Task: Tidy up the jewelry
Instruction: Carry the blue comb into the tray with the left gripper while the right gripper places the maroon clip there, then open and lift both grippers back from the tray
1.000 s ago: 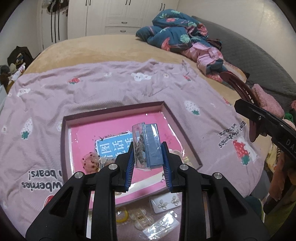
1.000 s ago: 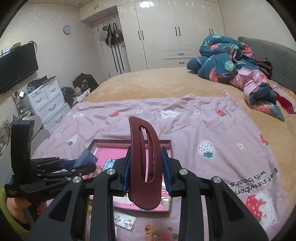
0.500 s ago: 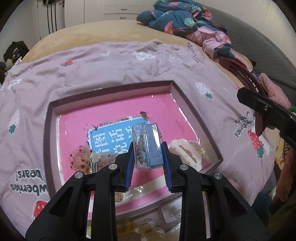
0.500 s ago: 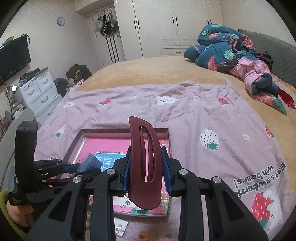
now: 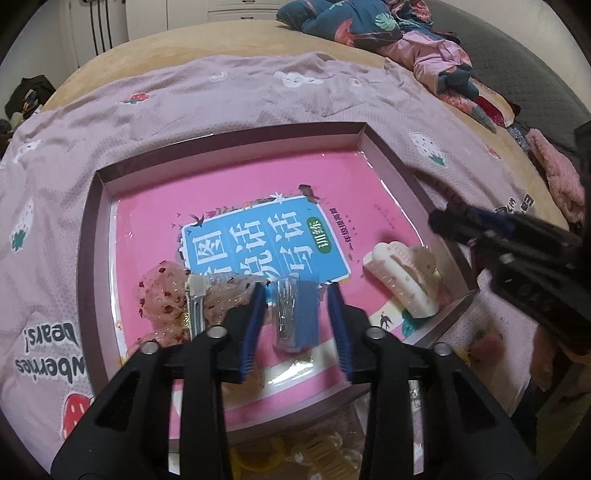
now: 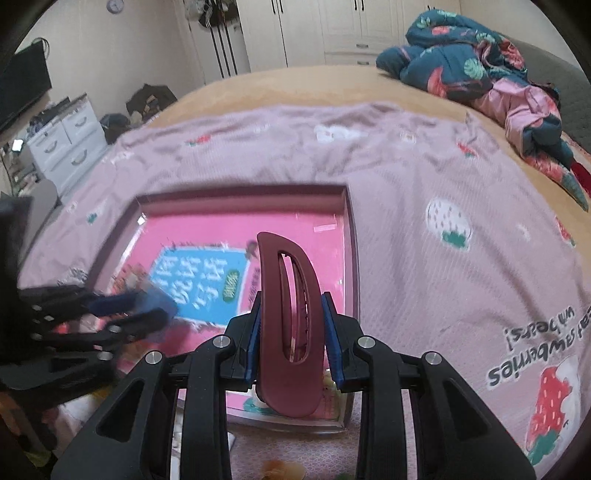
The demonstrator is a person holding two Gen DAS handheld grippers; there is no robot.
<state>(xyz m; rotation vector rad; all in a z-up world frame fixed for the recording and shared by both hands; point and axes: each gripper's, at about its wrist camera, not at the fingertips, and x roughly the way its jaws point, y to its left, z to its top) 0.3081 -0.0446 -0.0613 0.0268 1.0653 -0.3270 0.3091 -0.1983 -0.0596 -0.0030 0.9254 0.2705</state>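
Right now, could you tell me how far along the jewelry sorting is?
Done: a cream claw clip and a sequined bow clip lie in the pink tray. In hand: the left gripper is open around a small clear packet resting on the tray floor; the right gripper holds a maroon hair clip over the tray. Left: small packets outside the near edge.

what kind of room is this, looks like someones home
Most likely a bedroom in a home: the work surface is a bed under a strawberry-print blanket, with white wardrobes and a white dresser behind it.
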